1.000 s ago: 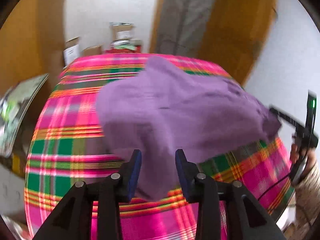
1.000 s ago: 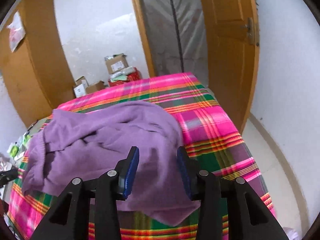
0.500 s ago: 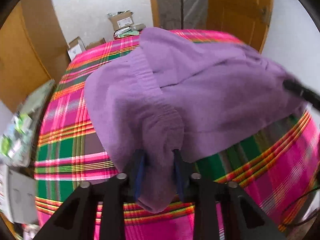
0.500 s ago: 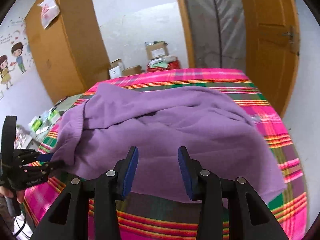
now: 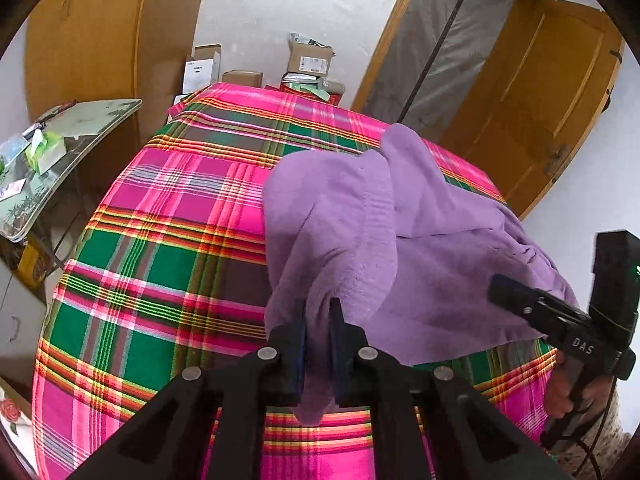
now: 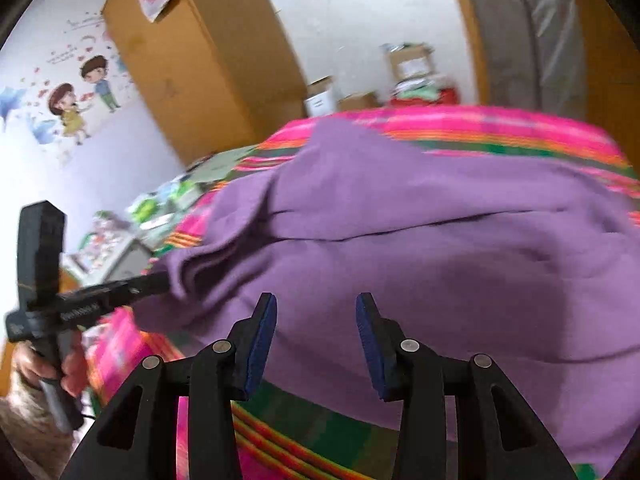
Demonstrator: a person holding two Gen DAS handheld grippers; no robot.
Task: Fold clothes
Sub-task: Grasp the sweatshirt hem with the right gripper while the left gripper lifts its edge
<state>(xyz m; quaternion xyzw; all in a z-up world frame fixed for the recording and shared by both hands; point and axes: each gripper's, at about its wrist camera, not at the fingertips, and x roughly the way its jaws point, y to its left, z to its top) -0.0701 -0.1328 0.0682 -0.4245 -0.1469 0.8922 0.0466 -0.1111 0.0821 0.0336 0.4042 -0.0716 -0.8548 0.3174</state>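
**Left gripper pinches sweater edge, right gripper open above it**

The purple sweater lies crumpled on the plaid bedcover, toward the side nearest the wooden door. The left gripper is closed tight on a fold of the sweater's near edge, lifting it off the bedcover. The right gripper hovers just above the sweater with its jaws spread wide, holding nothing. Cardboard boxes sit beyond the bedcover's far end.
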